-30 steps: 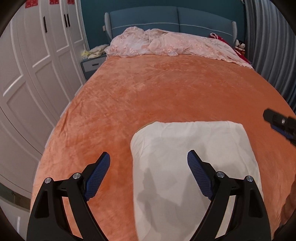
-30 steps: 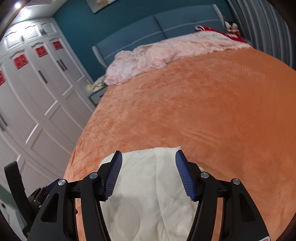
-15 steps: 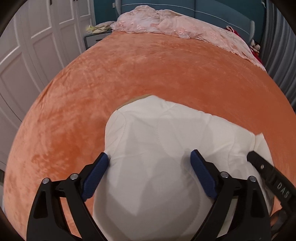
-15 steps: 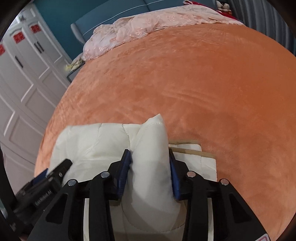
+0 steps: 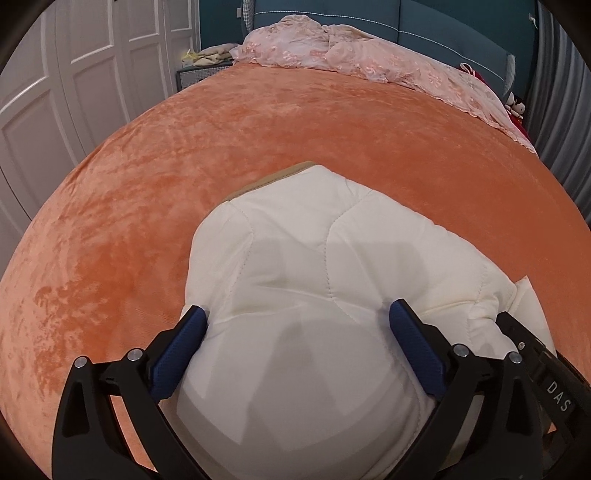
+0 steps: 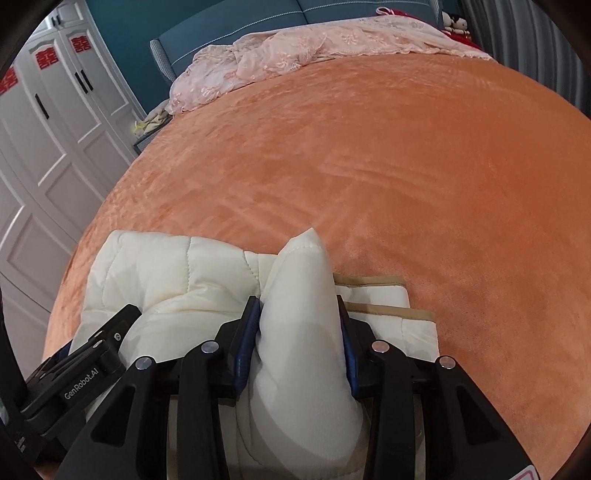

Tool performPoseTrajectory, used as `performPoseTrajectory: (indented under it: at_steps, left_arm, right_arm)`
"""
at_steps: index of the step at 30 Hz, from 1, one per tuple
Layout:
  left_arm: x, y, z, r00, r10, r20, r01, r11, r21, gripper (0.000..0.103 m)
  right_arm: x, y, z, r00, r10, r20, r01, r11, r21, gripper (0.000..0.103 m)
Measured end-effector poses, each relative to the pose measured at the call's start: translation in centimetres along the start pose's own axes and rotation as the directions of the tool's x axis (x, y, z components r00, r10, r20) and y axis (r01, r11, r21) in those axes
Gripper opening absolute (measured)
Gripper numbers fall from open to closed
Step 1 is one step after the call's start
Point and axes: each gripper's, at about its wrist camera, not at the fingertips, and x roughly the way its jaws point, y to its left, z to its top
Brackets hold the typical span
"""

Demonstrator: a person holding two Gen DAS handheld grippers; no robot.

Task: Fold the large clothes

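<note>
Pinching a raised ridge of the cream quilted garment [image 6: 299, 295], your right gripper [image 6: 297, 314] secures the fold's edge. Your left gripper [image 5: 295, 332] is opening wide, straddling the padded bulk just ahead without clamping it.

1. An orange plush bedspread [image 5: 280, 155] covers the bed.
2. A crumpled pink lace cover [image 6: 295, 55] lies across the head end.
3. A blue padded headboard [image 5: 443, 26] stands behind it.
4. White panelled wardrobe doors [image 6: 55, 122] carry red paper cut-outs [image 6: 82, 44].
5. A nightstand [image 5: 192, 74] beside the bed holds pale cloth.
</note>
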Motion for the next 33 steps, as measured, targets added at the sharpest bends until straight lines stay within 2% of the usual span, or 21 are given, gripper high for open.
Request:
performPoseTrajectory:
  at_steps: [6,9,10,12,14,15,17,19,21,23,27,31,33]
  left_arm:
    - [0.5,-0.1,-0.1,1.000,0.010,0.006,-0.010,1.000,0.001,0.098]
    - [0.0,0.4,0.1,1.000,-0.018,-0.004,0.018,1.000,-0.007,0.098]
    - [-0.6,1.0,0.3,0.999,-0.049,-0.019,0.049,0.999,-0.013,0.098]
    - [-2.2,2.0,0.4,0.997,-0.074,-0.036,0.074,0.997,-0.010,0.098]
    - [-4.9,3.4,-0.6,0.993,-0.100,-0.059,0.100,0.995,0.002,0.098]
    - [-5.8,3.8,-1.1,0.991,-0.110,-0.069,0.111,0.994,0.004,0.098]
    - [-8.4,4.7,-3.2,0.984,-0.139,-0.115,0.143,0.989,0.023,0.097]
    - [-9.7,4.8,-4.9,0.981,-0.129,-0.147,0.138,0.989,0.051,0.097]
    - [-10.4,4.7,-7.2,0.980,-0.097,-0.171,0.113,0.990,0.087,0.097]
    - [-10.4,4.9,-8.6,0.981,-0.082,-0.174,0.097,0.992,0.081,0.098]
    - [-9.5,5.8,-9.5,0.976,-0.116,-0.185,0.116,0.993,-0.014,0.098]
    - [-10.0,5.7,-9.8,0.981,-0.087,-0.174,0.084,0.996,-0.027,0.098]
    - [-11.5,5.3,-10.0,0.986,-0.054,-0.159,0.056,0.998,0.012,0.098]
  right_arm:
    - [0.1,0.3,-0.5,0.999,-0.032,0.039,0.032,0.999,-0.015,0.036]
    - [-0.6,-0.6,-0.1,0.999,0.026,0.031,-0.027,0.999,0.024,0.036]
    - [-1.4,-1.4,0.3,0.998,0.053,0.018,-0.054,0.996,0.065,0.037]
    - [-4.8,-2.4,0.4,0.999,0.035,0.033,-0.039,0.992,0.118,0.039]
    - [-7.8,-2.7,0.0,0.997,0.054,0.045,-0.059,0.993,0.098,0.031]
    - [-9.1,-2.5,-0.3,0.997,0.065,0.035,-0.068,0.995,0.071,0.022]
    - [-11.5,-1.5,-1.8,0.997,0.081,-0.005,-0.081,0.997,-0.012,0.014]
    - [-12.1,-0.2,-3.5,0.996,0.047,-0.072,-0.055,0.991,-0.118,0.004]
    - [-11.2,0.1,-5.3,0.992,-0.033,-0.120,0.010,0.983,-0.185,0.002]
    - [-9.7,-1.0,-6.8,0.985,-0.068,-0.161,0.042,0.986,-0.162,0.000]
    - [-9.1,-2.5,-7.7,0.987,-0.066,-0.146,0.050,0.993,-0.108,0.000]
    - [-10.1,-2.3,-7.8,0.986,-0.097,-0.138,0.084,0.992,-0.099,0.001]
    - [-12.1,-2.0,-7.9,0.988,-0.097,-0.122,0.087,0.992,-0.087,0.005]
